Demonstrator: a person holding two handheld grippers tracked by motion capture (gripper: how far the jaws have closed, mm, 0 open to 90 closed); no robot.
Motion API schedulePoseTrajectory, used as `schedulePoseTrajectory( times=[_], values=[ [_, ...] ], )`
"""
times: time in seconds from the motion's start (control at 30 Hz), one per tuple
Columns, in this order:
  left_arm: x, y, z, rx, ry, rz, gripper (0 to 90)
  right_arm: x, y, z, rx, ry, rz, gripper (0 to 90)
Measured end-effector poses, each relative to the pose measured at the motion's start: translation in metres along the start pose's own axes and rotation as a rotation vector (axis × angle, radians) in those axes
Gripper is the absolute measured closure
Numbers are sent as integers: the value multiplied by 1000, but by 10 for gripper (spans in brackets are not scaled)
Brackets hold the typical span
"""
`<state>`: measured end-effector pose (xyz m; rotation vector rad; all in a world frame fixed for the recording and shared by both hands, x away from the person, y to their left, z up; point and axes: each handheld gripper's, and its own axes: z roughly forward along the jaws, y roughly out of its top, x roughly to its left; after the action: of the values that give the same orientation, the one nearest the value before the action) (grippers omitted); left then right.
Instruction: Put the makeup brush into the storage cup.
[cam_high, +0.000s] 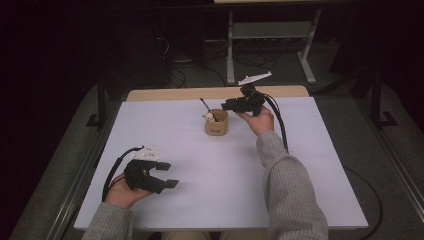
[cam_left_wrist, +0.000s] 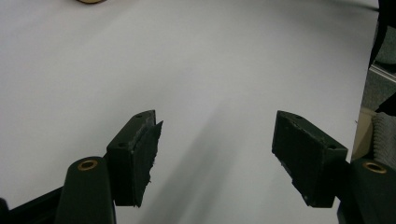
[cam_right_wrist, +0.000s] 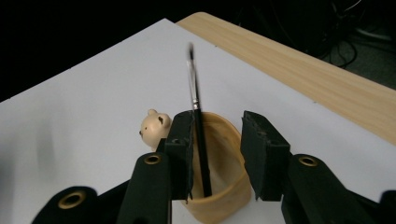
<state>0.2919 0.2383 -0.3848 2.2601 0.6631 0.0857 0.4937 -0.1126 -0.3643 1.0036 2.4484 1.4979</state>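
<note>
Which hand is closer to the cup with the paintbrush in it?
Right. The right hand-held gripper is right beside the cup, its jaws around the paintbrush. The left hand-held gripper sits far off, jaws open.

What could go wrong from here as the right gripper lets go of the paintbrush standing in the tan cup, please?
1. The thin black paintbrush rests close against one of the right gripper's fingers; pulling away could drag it out.
2. The soft tan cup looks light and might tip, spilling the small bear-headed figure.
</note>
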Motion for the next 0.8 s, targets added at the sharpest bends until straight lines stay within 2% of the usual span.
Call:
schedulePoseTrajectory(
  times=[0.13,0.33,0.4,0.47,0.63,0.8],
  values=[
    [1,-1,0,-15,-8,-13,296,2,-3,-13,-14,6,6,585],
    [3,-1,0,-29,-6,-14,283,2,-11,-30,-28,-22,6,530],
    [5,-2,-1,-33,-10,-25,270,2,-14,-35,-24,-17,19,520],
    [6,-3,-1,-39,-9,-35,258,5,-16,-38,-24,-28,7,509],
    [6,-2,0,-35,2,-33,246,7,-23,-46,-18,-26,16,456],
    [6,-2,0,-29,16,-23,238,11,-33,-52,-28,-27,25,442]
  ],
)
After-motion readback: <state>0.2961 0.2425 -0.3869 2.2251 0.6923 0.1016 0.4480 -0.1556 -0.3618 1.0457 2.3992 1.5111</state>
